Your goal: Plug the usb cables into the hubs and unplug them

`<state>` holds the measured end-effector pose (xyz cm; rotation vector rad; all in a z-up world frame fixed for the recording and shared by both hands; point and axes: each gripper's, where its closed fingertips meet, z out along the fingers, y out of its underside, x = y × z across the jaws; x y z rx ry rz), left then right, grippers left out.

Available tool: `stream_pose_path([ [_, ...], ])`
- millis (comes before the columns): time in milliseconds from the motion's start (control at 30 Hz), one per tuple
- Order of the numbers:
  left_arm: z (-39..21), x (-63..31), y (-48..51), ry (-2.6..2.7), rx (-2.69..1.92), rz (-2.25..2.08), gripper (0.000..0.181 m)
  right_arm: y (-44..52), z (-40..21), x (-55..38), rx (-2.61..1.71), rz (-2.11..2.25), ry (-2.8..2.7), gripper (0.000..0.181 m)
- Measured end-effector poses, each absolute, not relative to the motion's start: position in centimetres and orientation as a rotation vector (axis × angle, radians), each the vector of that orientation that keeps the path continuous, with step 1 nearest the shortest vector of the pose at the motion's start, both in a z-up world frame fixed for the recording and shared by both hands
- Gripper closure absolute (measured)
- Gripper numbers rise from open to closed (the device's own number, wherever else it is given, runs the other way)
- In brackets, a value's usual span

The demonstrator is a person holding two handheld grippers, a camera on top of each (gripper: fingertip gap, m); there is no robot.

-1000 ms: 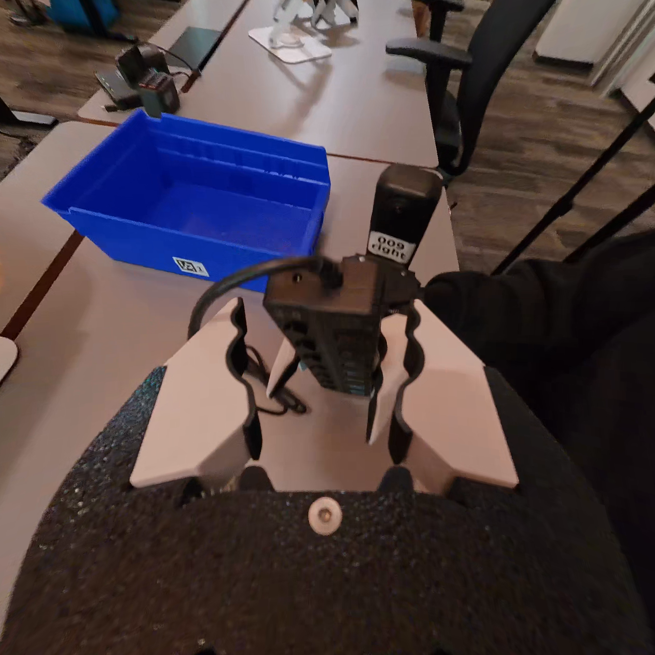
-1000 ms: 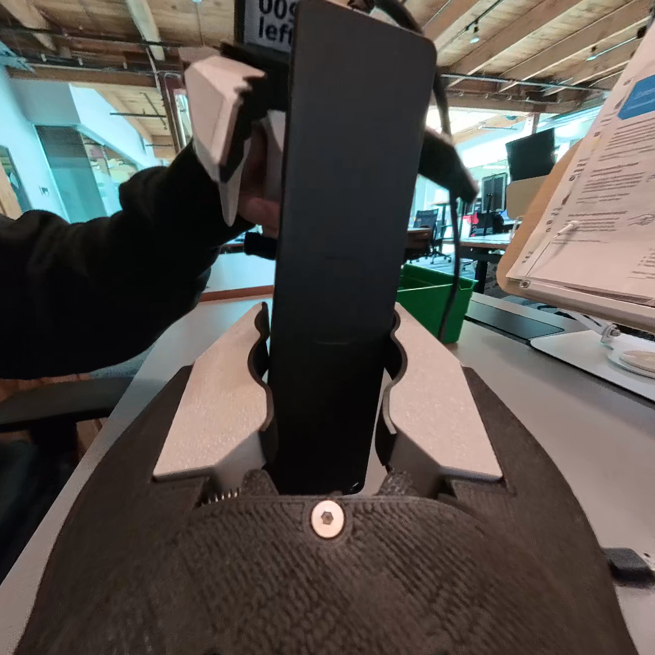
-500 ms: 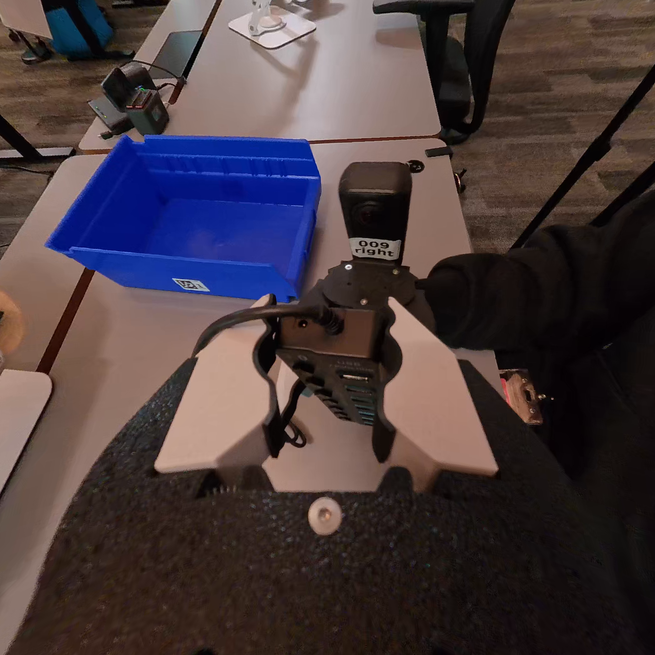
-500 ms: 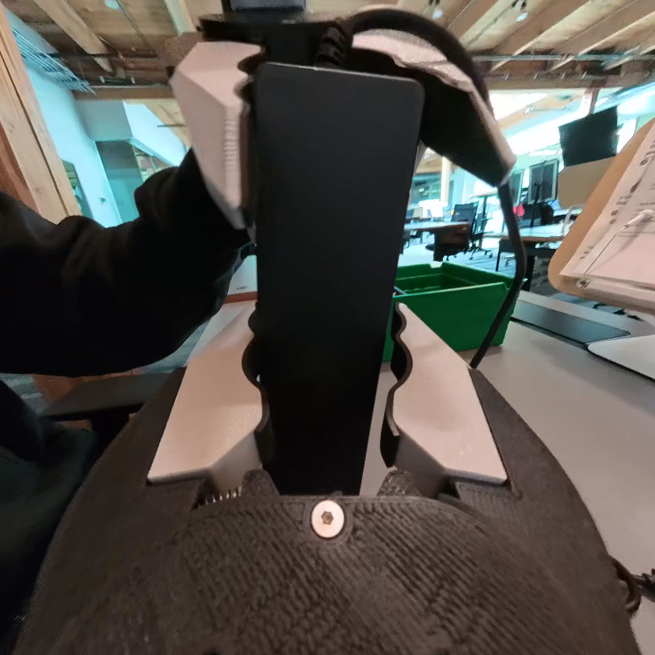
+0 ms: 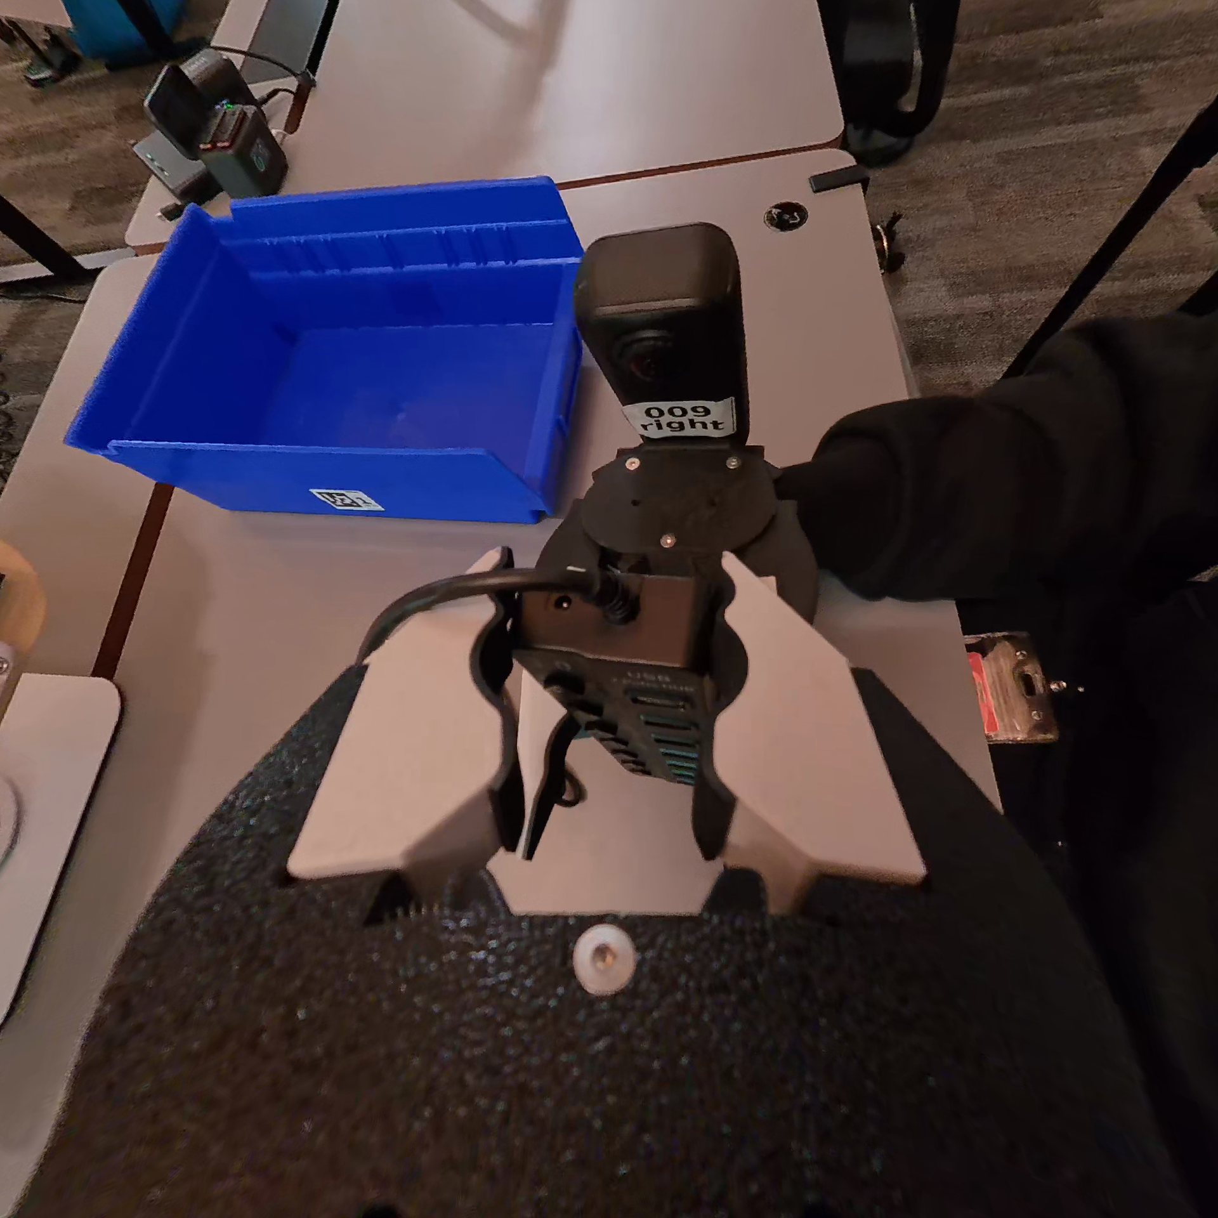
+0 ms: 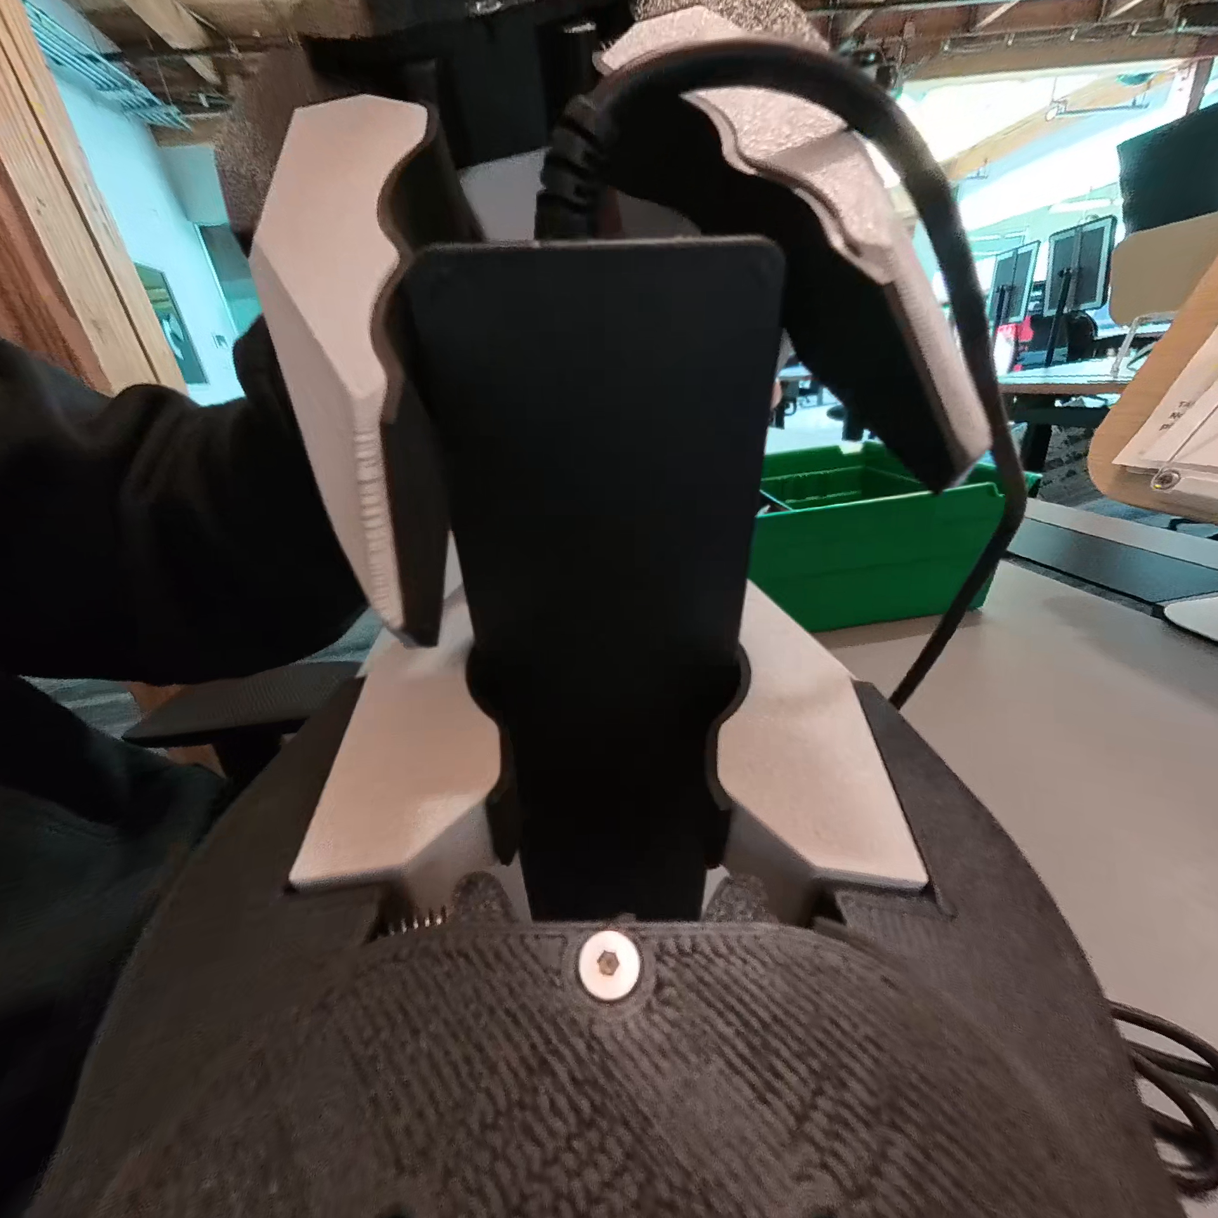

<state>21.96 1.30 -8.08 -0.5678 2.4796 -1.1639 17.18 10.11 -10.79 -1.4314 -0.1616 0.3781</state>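
Note:
A black USB hub (image 5: 659, 718) is held upright above the table, its row of ports facing the left wrist view. A black cable (image 5: 448, 586) comes out of its top end and loops left. My left gripper (image 5: 616, 567) is shut on the hub's top end. My right gripper (image 6: 609, 666) is shut on the hub's lower end (image 6: 593, 461); its camera mount (image 5: 672, 507) shows just beyond the hub. The left gripper's fingers (image 6: 316, 329) straddle the hub's top, and the cable (image 6: 939, 633) hangs down on the right. No USB plug shows in the ports.
An empty blue bin (image 5: 316, 468) stands on the grey table (image 5: 263, 626) at the back left. Chargers (image 5: 217, 132) lie behind it. A green bin (image 6: 857, 547) and a paper stand (image 6: 1160, 408) are across the table. Loose cable (image 6: 1173, 1087) lies at my right.
My left gripper's fingers have closed from wide open onto the hub's top end. The hub has tipped more upright. My right gripper has kept its hold.

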Motion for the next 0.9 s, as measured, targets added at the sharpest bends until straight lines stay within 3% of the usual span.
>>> stream_pose_path([
  [233,-8.2,21.7,1.5,2.482,-0.533,-1.159,0.123,10.5,-11.3,17.1,-1.480,0.331,-0.184,0.120],
  [400,-5.1,21.2,2.9,2.344,-0.679,-1.348,0.116,10.2,-11.1,18.2,-1.468,0.301,-0.141,0.119],
  [600,-1.1,19.9,13.0,2.128,-0.914,-1.281,0.129,10.2,-11.2,19.2,-1.471,0.256,-0.103,0.119],
  [767,-7.7,18.8,28.8,1.849,-1.591,-0.795,0.130,10.3,-10.8,19.8,-1.436,0.235,-0.073,0.119],
  [900,-14.8,16.9,34.1,1.687,-1.912,-0.783,0.130,10.0,-10.8,20.4,-1.425,0.213,-0.055,0.119],
])
